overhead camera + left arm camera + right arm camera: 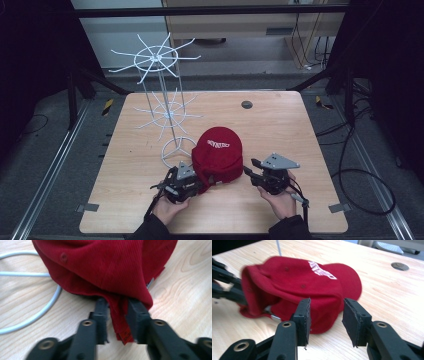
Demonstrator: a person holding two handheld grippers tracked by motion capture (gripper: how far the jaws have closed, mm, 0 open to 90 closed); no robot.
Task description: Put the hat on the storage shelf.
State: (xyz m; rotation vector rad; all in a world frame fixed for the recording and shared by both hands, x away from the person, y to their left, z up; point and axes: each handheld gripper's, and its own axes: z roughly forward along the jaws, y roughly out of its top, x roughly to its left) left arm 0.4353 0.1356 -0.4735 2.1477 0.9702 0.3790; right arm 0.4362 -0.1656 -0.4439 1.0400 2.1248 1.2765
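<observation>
Cap set down on the table, both grippers letting go

The red cap (218,156) lay on the wooden table (280,130), just in front of both grippers and beside the ring foot of the white wire rack (165,112). The left gripper (117,320) had its jaws parted around the cap's back strap (121,322), which hung loose in the gap with no firm pinch to be seen. The right gripper (325,315) stood with jaws apart just short of the cap's edge, gripping nothing. I judged the step as a release or a re-grip. The next move likely called for a fresh hold on the back edge from both sides, then a lift toward a rack arm.
</observation>
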